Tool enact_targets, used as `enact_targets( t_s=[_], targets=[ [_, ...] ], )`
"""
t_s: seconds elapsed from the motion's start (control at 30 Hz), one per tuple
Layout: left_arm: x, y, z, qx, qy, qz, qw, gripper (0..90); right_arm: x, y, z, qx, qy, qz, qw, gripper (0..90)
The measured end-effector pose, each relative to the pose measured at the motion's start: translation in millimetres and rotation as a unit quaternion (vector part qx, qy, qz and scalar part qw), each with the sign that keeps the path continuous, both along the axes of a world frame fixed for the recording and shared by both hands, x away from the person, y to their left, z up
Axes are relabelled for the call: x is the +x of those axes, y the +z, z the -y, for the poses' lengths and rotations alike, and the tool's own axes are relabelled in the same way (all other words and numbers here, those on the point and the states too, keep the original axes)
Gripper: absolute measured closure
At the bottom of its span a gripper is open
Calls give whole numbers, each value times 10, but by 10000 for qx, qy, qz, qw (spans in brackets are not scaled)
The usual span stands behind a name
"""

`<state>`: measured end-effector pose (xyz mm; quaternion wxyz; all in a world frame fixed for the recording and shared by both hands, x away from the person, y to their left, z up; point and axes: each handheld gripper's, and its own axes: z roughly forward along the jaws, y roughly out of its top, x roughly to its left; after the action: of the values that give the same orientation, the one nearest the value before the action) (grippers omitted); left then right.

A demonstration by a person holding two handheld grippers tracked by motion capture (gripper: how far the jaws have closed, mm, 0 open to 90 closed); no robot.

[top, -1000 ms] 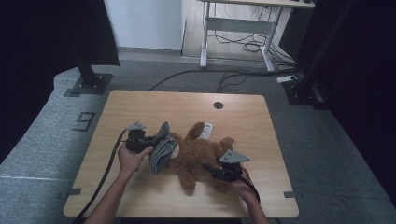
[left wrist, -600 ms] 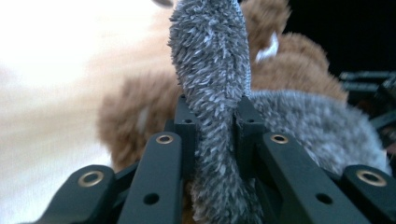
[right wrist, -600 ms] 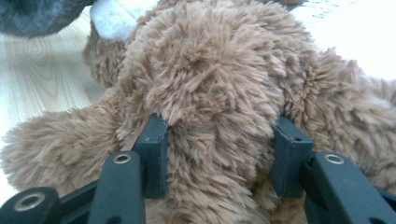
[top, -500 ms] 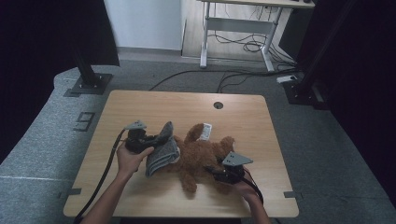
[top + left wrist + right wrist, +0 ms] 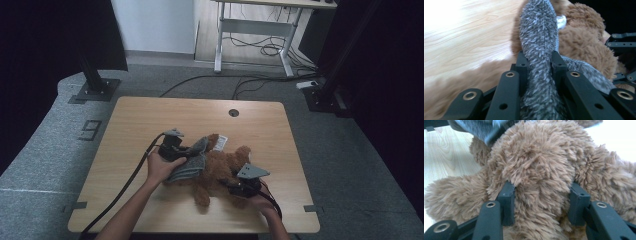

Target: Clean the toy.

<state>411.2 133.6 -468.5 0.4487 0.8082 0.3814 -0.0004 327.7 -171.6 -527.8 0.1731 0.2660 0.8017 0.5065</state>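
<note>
Undressing looks to be the step in hand: in the high view, a brown teddy bear lies mid-table, the left gripper pulling its grey knit garment.

Left gripper view: jaws clamped on that garment.

Right gripper view: jaws squeeze 1 plush limb. Next, pull the cloth off while the right gripper anchors the bear.

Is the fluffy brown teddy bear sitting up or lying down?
Lying down. The fluffy brown teddy bear sprawls flat on the wooden table, legs stretched toward the near edge.
</note>
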Motion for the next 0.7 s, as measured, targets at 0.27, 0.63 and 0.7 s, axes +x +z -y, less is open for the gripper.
enact_targets(
  t_s=[0.27, 0.63, 0.7],
  targets=[
    [-13, -71, -454, -453, 563, 128, 9973, 762, 4, -7, 3, 65, -27, -61, 10000, 501],
    [-107, -275, -852, -245, 1105, 181, 9934, 770, 7, -12, 8, 98, -48, -69, 9999, 501],
    [-120, -328, -876, -184, 1137, 167, 9932, 771, 9, -14, 7, 108, -51, -71, 9999, 501]
  ],
)
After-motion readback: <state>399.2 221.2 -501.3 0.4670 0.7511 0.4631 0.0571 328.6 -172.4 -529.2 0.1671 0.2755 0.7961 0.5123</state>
